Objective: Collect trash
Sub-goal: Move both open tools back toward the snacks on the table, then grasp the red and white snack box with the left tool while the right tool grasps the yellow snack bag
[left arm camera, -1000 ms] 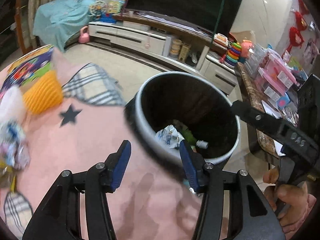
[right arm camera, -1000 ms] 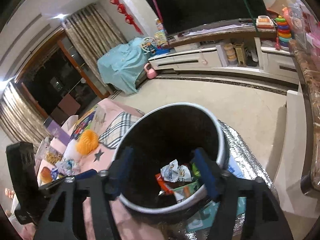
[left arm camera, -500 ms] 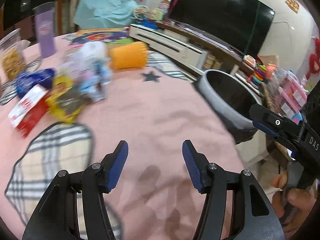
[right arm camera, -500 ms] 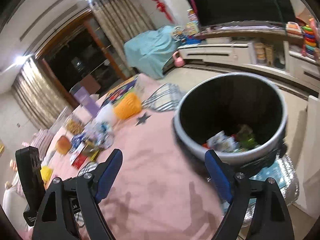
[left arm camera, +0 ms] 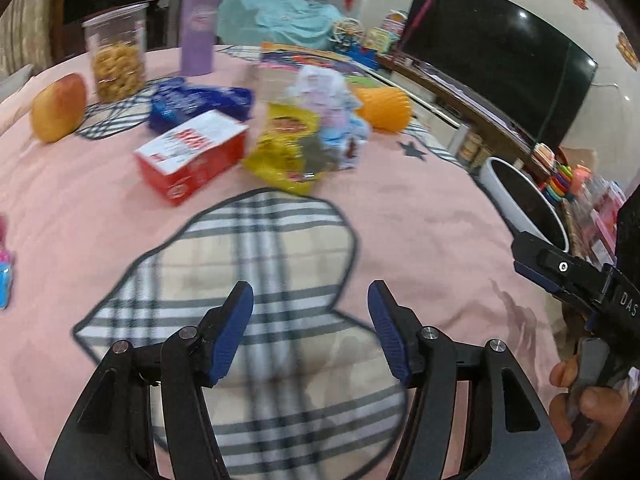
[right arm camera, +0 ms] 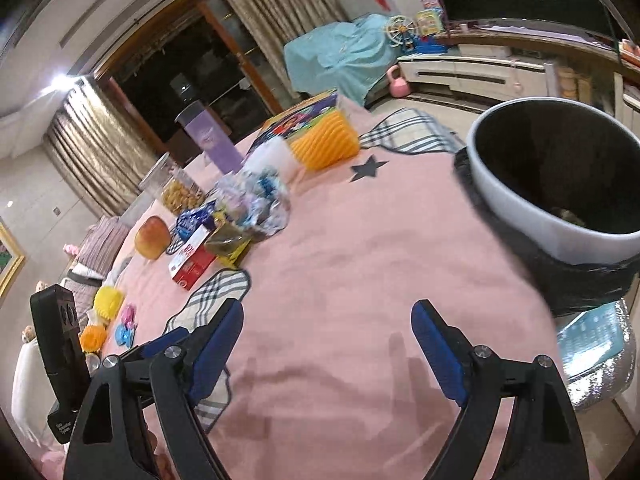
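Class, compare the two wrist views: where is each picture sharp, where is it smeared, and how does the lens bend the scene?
Left wrist view: tongs crisp, red box and plaid patch motion-smeared, television bowed. Right wrist view: tongs sharp, bin rim and wrappers blurred, curtains curved, dark corners.

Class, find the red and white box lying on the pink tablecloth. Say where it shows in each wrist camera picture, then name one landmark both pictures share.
Left wrist view: the red and white box lies upper left of centre, beside the yellow wrapper.
Right wrist view: the box lies left of centre, just below the apple.
Shared landmark: the orange ribbed cup lying on its side.
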Motion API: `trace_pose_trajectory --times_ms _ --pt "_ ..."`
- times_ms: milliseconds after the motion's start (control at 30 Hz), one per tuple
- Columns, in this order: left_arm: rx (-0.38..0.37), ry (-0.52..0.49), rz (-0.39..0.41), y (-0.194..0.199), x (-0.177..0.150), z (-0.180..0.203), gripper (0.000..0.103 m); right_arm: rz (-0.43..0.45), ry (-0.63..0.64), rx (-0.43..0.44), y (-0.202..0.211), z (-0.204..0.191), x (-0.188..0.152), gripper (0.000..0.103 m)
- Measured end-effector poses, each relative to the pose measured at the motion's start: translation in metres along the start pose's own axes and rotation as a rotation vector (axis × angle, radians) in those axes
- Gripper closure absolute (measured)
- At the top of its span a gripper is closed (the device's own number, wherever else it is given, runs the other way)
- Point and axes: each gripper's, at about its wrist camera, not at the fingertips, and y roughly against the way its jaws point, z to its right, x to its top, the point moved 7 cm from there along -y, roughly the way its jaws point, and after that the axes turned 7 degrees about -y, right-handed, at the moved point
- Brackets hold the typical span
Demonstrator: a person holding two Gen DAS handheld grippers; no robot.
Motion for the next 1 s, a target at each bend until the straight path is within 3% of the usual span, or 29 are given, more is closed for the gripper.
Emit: trace_pose_trajectory --times_ms 467,733,1000 --pt "0.081 0.065 -0.014 0.006 -0.011 -0.065 0.04 -0.061 0.03 0.05 -0.044 -0.045 -0.012 0.015" --pt "0.073 0.011 -0.04 -0.002 0.002 -0.072 0.034 -0.084 0.043 0.085 -0.057 -0.063 -0.013 0.015" --pt "0.124 -0.07 -0.035 -0.016 0.031 -0.098 0.03 -0.106 0.038 0.11 -0.084 -0.073 -0.005 0.015"
